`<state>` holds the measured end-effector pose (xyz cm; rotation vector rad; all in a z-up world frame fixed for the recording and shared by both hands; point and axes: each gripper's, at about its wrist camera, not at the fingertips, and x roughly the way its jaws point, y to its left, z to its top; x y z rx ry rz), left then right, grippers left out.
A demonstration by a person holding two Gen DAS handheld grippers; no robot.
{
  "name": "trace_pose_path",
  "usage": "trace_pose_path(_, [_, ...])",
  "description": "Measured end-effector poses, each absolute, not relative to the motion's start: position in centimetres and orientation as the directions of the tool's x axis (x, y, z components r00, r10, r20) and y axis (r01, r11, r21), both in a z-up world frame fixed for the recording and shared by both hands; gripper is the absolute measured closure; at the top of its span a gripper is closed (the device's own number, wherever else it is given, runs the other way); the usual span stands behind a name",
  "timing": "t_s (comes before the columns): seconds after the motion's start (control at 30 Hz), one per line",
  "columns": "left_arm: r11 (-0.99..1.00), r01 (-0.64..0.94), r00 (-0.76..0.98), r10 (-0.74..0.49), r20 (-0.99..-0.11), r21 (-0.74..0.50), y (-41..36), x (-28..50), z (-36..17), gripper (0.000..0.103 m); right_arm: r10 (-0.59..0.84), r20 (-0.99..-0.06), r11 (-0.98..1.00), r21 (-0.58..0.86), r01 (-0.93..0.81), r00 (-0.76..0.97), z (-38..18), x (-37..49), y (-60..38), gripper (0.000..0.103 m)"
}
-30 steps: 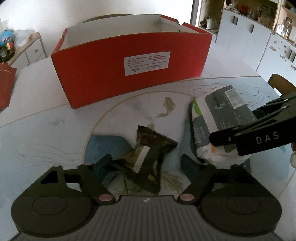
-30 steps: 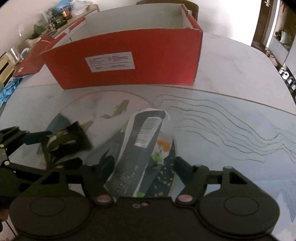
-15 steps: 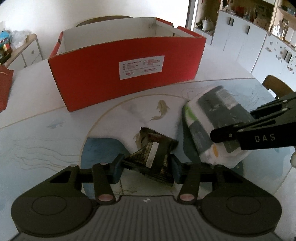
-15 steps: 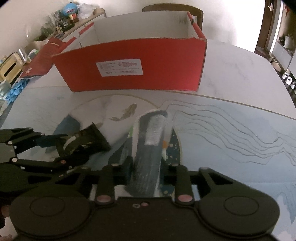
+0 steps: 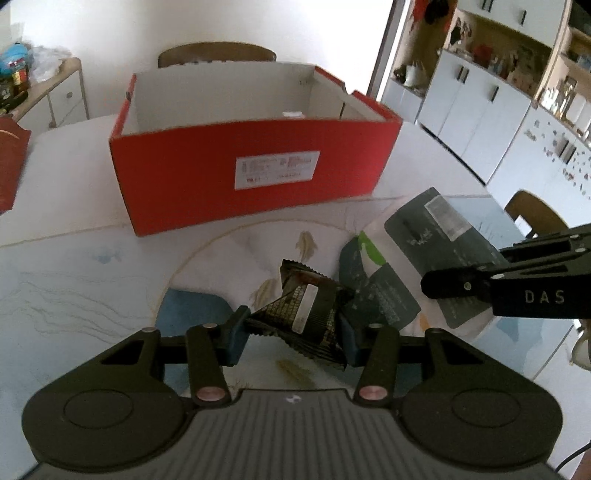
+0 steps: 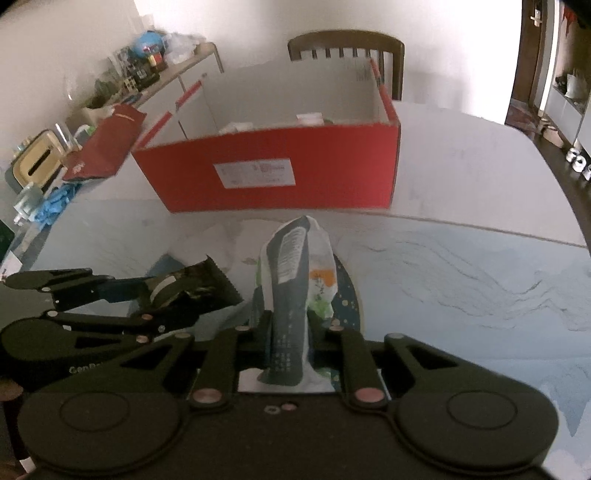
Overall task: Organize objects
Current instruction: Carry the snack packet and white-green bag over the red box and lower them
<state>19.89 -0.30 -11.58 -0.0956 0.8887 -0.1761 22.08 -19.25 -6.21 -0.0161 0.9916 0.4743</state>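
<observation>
- Claw on the left (image 5: 291,334) clamps a dark snack wrapper (image 5: 310,314).
- Right claw (image 6: 288,334) pinches a white-and-grey pouch (image 6: 295,266).
- Red cardboard box (image 5: 255,170) stands open on the desk (image 5: 74,280).

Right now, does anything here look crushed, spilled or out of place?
Nothing spilled. The white-and-grey pouch is squeezed narrow in the right gripper; the dark snack packet sits crumpled and tilted in the left gripper.

Bright daylight washes out the white wall (image 5: 221,29) behind a wooden chair (image 6: 345,48). White cabinets (image 5: 480,110) with cluttered shelves line the right, a low sideboard (image 6: 177,74) stands left, and the pale tabletop (image 6: 461,277) carries wave-pattern artwork.
</observation>
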Motion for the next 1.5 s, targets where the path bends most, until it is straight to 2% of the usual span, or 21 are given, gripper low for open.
trace_pose_path(0.47, [0.982,0.106,0.729,-0.185,-0.659,-0.159,0.4,20.8,-5.2,0.054,0.390,-0.746,0.893,0.161,-0.421,0.540,-0.8,23.6,-18.6,0.088])
trace_pose_path(1.0, [0.989,0.102,0.818,-0.143,-0.557,-0.104,2.5,26.4,0.3,0.054,0.395,-0.663,0.883,0.085,-0.461,0.636,4.0,28.6,-16.3,0.088])
trace_pose_path(1.5, [0.997,0.079,0.798,-0.051,-0.601,0.021,4.8,35.6,-2.0,0.054,0.340,-0.693,0.904,0.055,-0.423,0.636,2.7,36.5,-13.6,0.088])
